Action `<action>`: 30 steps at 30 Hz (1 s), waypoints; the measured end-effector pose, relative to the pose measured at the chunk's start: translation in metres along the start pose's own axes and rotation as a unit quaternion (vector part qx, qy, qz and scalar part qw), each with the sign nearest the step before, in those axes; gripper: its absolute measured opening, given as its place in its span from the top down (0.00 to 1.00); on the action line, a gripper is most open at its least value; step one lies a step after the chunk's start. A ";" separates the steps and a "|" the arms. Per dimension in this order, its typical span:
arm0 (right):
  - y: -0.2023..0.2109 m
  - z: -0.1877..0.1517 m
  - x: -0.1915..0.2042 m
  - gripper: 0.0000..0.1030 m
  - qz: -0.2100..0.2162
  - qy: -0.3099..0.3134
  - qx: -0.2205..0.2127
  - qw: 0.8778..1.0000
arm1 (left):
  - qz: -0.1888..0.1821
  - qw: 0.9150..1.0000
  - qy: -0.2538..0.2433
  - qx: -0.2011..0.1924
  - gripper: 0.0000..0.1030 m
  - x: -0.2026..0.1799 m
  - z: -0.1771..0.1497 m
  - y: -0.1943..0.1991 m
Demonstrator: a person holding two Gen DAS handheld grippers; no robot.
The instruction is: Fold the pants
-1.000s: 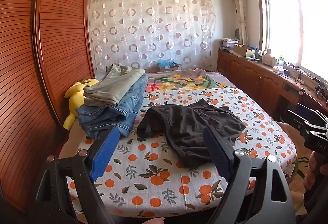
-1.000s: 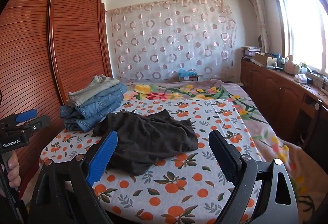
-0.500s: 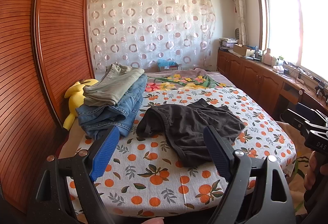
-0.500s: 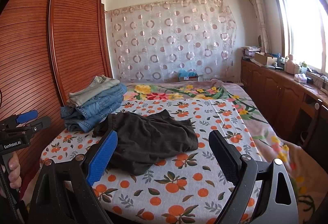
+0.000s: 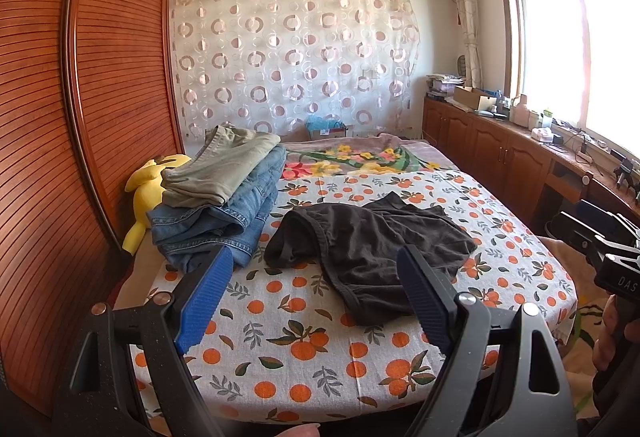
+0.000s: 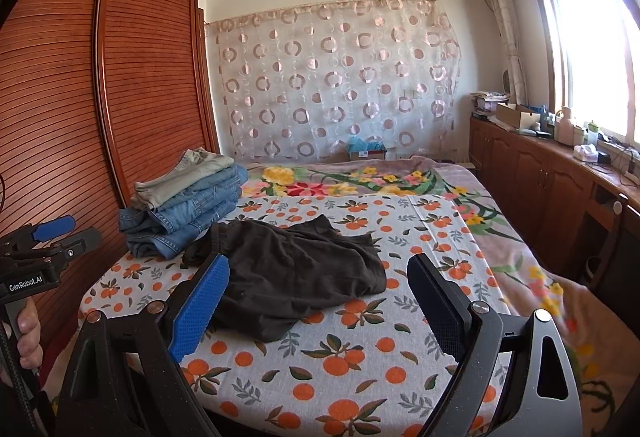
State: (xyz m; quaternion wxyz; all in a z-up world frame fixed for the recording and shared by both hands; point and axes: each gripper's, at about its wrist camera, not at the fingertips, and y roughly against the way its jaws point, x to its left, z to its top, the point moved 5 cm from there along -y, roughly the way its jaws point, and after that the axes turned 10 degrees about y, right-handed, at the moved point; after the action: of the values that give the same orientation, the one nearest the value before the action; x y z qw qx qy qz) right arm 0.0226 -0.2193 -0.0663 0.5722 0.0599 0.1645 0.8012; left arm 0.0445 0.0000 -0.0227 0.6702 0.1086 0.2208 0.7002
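Note:
Dark grey pants [image 5: 368, 249] lie crumpled on the orange-print bedsheet [image 5: 304, 349], and show in the right wrist view [image 6: 288, 273] too. My left gripper [image 5: 316, 277] is open and empty, held back from the bed's near edge, short of the pants. My right gripper [image 6: 320, 289] is open and empty, also short of the pants. Each gripper shows at the edge of the other's view: the right one [image 5: 608, 253] and the left one [image 6: 44, 249].
A stack of folded jeans with khaki pants on top [image 5: 224, 197] sits at the bed's left [image 6: 188, 205]. A yellow plush toy [image 5: 148, 189] lies beside the wooden wardrobe [image 5: 80, 117]. A floral blanket [image 5: 360, 161] covers the far end. Cabinets [image 5: 512, 165] line the right wall.
Both views have shifted very slightly. The pants and the stack have not moved, and both grippers stay open.

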 end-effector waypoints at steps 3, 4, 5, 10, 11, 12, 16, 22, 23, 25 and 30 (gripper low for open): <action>0.000 0.000 0.001 0.11 0.001 0.000 0.000 1.000 | -0.001 1.000 0.000 0.000 0.18 0.000 0.000 0.000; 0.000 0.000 0.002 0.11 0.001 0.000 0.001 1.000 | -0.001 1.000 0.000 0.001 0.18 0.000 0.000 0.000; 0.000 -0.001 0.001 0.11 0.001 -0.001 0.002 1.000 | 0.000 1.000 0.000 0.000 0.18 0.000 0.000 0.000; -0.001 -0.001 0.002 0.11 0.002 -0.001 0.002 1.000 | 0.000 1.000 0.000 0.000 0.18 0.000 0.000 0.000; -0.001 -0.001 0.002 0.11 0.001 -0.001 0.002 1.000 | -0.001 1.000 0.000 0.000 0.18 0.000 0.000 0.000; -0.001 -0.001 0.002 0.11 0.001 -0.001 0.002 1.000 | 0.000 1.000 0.000 0.000 0.18 0.000 0.000 0.000; 0.000 -0.001 0.002 0.11 0.001 -0.001 0.003 1.000 | 0.000 1.000 0.000 0.000 0.18 0.000 0.000 0.000; 0.000 -0.001 0.002 0.11 0.002 -0.002 0.002 1.000 | 0.000 1.000 0.000 0.000 0.18 0.000 0.000 0.000; 0.000 -0.001 0.002 0.11 0.002 -0.002 0.002 1.000 | -0.001 1.000 0.000 0.000 0.18 0.000 0.000 0.000; 0.000 -0.001 0.002 0.11 0.002 -0.002 0.002 1.000 | 0.000 1.000 0.000 -0.001 0.18 0.000 0.000 0.000; 0.000 -0.001 0.002 0.11 0.002 -0.002 0.002 1.000 | 0.000 1.000 0.000 -0.001 0.18 0.000 0.000 0.000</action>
State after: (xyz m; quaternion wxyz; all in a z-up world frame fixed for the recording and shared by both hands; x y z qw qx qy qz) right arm 0.0219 -0.2177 -0.0672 0.5707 0.0626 0.1652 0.8019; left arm 0.0445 0.0000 -0.0226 0.6706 0.1085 0.2201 0.7001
